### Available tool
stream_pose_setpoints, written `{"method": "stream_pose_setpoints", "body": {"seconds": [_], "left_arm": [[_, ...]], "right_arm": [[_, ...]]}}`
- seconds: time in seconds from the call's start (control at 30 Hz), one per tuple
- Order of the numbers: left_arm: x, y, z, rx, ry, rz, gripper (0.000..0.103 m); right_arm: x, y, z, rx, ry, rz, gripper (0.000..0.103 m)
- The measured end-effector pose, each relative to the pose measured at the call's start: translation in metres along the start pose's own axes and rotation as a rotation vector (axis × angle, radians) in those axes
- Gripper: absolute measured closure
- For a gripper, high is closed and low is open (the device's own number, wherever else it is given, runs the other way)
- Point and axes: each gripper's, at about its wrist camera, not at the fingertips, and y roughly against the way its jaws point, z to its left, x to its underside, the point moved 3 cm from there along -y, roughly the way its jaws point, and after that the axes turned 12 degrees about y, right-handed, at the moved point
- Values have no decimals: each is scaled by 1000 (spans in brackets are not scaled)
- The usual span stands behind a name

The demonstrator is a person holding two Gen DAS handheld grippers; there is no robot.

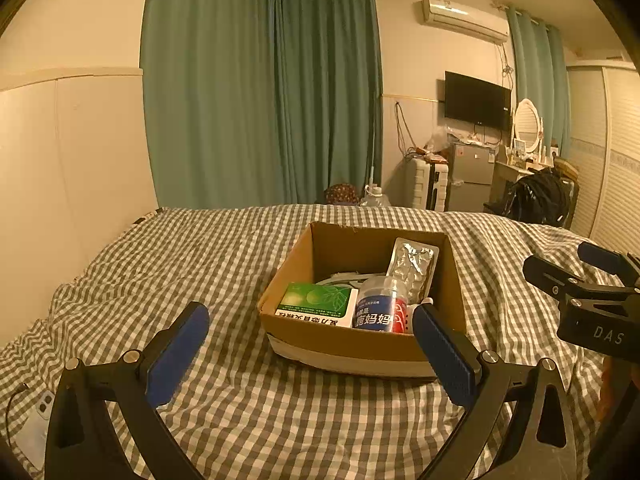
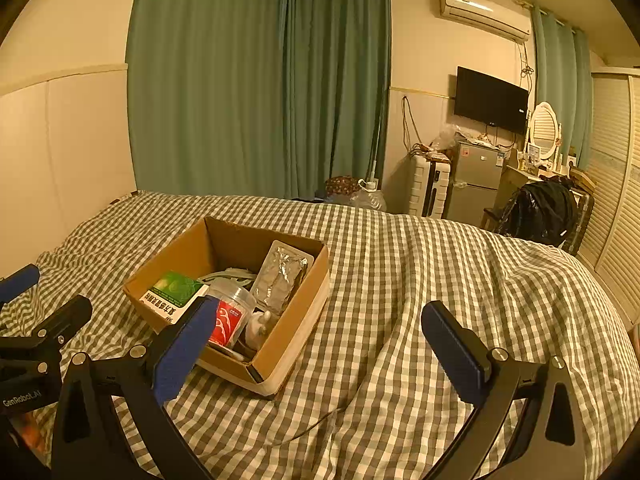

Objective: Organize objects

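Left wrist: my left gripper (image 1: pixel 310 350) gapes wide, empty, before one cardboard box (image 1: pixel 344 344) holding one green packet (image 1: pixel 320 300), one jar (image 1: pixel 382 304), one foil blister (image 1: pixel 414 264). Right wrist: my right gripper (image 2: pixel 320 344) is spread wide, the box (image 2: pixel 296 320) left of centre; its bottom items are unclear.

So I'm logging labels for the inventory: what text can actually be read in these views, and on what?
"DAS" on the right gripper body, seen from the left wrist.
"GenRobot.AI" on the left gripper body, seen from the right wrist.
Green box in the cardboard box: Chinese print, upside down, too blurred to read.
Clear jar: large white Chinese characters, upside down, not legible.
Blister pack: no text.
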Motion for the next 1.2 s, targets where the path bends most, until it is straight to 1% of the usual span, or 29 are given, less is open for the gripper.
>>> {"method": "stream_pose_setpoints", "body": {"seconds": [0.37,0.57,0.63,0.87,1.0,1.2], "left_arm": [[4,-3,5,-14,14,21,0],[4,-3,7,6,30,32,0],[4,-2,5,-4,20,27,0],[5,1,4,-2,16,10,0],[4,2,3,-33,5,-8,0],[8,1,2,-8,-2,11,0]], "right_arm": [[1,-2,1,2,3,5,0],[1,-2,2,2,2,7,0],[1,-2,2,2,3,7,0],[2,-3,3,4,6,11,0],[2,-4,3,4,6,12,0],[2,-4,3,5,7,12,0]]}}
